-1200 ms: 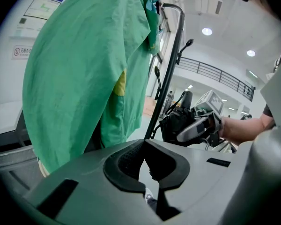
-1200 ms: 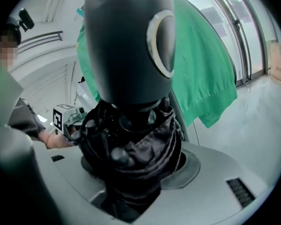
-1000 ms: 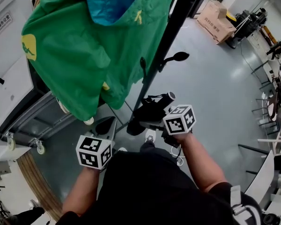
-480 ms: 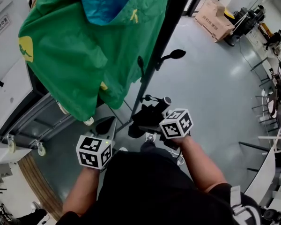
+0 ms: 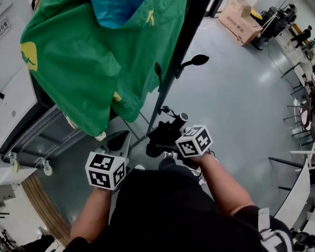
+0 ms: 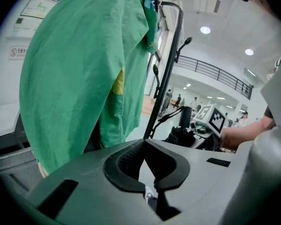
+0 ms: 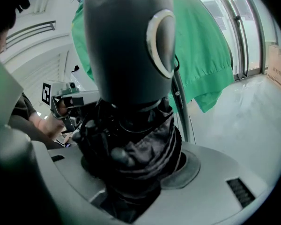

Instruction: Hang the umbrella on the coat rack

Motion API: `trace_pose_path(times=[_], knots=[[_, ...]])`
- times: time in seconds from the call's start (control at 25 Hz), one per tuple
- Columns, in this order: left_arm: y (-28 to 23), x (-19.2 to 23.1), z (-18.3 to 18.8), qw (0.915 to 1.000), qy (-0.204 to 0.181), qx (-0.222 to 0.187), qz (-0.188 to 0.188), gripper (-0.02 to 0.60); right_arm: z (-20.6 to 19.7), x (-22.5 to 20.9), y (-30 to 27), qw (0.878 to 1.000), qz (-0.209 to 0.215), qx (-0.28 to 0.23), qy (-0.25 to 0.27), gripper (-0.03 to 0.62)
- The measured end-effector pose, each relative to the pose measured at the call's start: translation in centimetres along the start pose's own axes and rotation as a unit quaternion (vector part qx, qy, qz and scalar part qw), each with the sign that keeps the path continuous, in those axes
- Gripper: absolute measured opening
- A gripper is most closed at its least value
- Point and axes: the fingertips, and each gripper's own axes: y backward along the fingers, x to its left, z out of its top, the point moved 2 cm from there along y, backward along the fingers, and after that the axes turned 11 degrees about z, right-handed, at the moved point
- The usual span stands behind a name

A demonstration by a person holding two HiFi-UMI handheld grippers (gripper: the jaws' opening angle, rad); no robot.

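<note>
- Carrying step, as I judge it: the right hand-held gripper (image 5: 179, 144) is clenched round the folded black umbrella (image 7: 131, 149), low beside the coat rack (image 5: 170, 72) and under its pegs.
- The left hand-held gripper (image 6: 150, 187) has its jaws drawn together on nothing.
- Next, likely: raise the umbrella's strap loop (image 6: 165, 119) to the free peg (image 5: 197, 61).
- A green jacket (image 5: 89, 62) crowds the rack's left side; the floor (image 5: 236, 98) to the right is open.

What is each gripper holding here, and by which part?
The right gripper is clamped on the black folded umbrella, around its bunched fabric near the handle end. The left gripper holds nothing.
</note>
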Motion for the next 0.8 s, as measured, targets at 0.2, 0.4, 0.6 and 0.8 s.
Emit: trace_pose_path(times=[0.2,0.4,0.6,0.8], knots=[[0.1,0.2,-0.2,1.0,0.0,0.001,0.002,0.015,-2.2,-0.7,-1.7,0.999,-0.001,0.031,-0.013,0.235],[0.4,0.4,-0.4,1.0,0.001,0.003,0.005,0.015,-4.6,-1.8,-3.5,0.998,-0.007,0.062,-0.023,0.235],[0.6,0.5,-0.8,1.0,0.001,0.006,0.006,0.015,-7.3,-3.7,-5.5,0.995,-0.025,0.09,-0.044,0.235],[0.9,0.6,-1.1,0.9999,0.001,0.009,0.009,0.015,-10.0,-6.3,-7.4,0.988,-0.059,0.135,-0.056,0.235]])
